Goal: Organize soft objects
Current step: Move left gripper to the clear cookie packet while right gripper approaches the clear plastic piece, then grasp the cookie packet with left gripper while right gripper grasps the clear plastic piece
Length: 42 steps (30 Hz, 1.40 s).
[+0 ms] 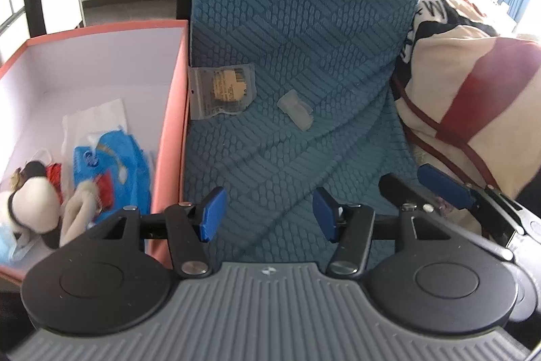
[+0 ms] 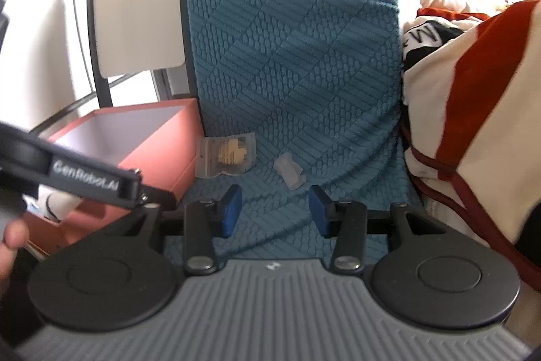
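- Left wrist view: a small clear packet (image 1: 295, 109) lies on the blue cover (image 1: 304, 22), a bagged item (image 1: 223, 89) beside the pink box (image 1: 170, 124).
- Stuffed toys (image 1: 37, 202) sit inside the box.
- Left hand-held gripper (image 1: 267, 213) and right hand-held gripper (image 2: 275, 208) are both released, empty, with bare cover ahead.

Left gripper (image 1: 268, 213): blue rectangular pads (image 1: 211, 213) on black linkage arms w/ silver pivot screws, two black round discs at 8 and 4 o'clock, grey ribbed housing w/ small cross logo at 6. Right gripper (image 2: 275, 213): same build. Black bar at 9 o'clock in right view reads "GenRobot.AI" in white. Thumb tip (image 2: 13, 237) shows, no sleeve visible.
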Tool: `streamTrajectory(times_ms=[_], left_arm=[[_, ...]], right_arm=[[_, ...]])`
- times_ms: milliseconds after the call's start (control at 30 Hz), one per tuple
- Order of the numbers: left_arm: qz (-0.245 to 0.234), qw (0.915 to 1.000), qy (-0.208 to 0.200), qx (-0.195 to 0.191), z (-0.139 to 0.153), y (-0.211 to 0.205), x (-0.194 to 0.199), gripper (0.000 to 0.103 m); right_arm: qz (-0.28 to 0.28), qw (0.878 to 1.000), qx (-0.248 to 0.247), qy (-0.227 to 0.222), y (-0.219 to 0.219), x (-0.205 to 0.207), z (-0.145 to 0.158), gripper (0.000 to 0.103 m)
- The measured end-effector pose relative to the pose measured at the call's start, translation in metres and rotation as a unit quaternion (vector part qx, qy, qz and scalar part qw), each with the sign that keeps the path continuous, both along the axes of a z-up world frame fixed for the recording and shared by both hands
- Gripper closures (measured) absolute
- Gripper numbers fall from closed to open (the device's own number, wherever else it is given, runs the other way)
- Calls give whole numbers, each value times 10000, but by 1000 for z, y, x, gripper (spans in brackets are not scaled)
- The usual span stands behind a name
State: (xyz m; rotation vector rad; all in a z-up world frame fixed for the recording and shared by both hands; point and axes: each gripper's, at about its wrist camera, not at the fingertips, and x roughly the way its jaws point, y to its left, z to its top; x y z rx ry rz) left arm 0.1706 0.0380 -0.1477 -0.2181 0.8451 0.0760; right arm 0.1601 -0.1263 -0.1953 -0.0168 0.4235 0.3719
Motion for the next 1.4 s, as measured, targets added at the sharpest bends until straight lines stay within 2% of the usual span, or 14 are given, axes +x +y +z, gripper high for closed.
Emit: streamTrajectory(times_ms=[200,500,633,867,933,1033,1167,1333,1400], left_arm=[[58,9996,268,102,-8,4,48,36],[147,9982,584,17,-24,16,123,36],[132,9977,644,171,-26,14,157,36],[128,9921,978,780,-43,9,214,36],[273,9877,1176,991,-54,11,229,36],[498,9842,1331,1052,-65,17,246,36],[669,9789,1396,1334,-74,24,264,36],[717,9807,1451,1098,-87,31,282,29],[688,9789,1505,1203,-92,29,287,29]], right_arm=[[132,9998,-141,-56,6,31,-6,56],[126,9993,38,337,4,82,-17,56],[61,9992,-1,404,6,108,-24,56],[90,9983,57,574,15,150,-40,57],[167,9976,65,662,21,160,-44,57],[274,9976,-154,610,35,171,-50,57],[251,9968,-191,741,44,190,-61,57],[226,9946,-8,1013,43,208,-74,57],[225,9931,45,1149,42,213,-81,57]])
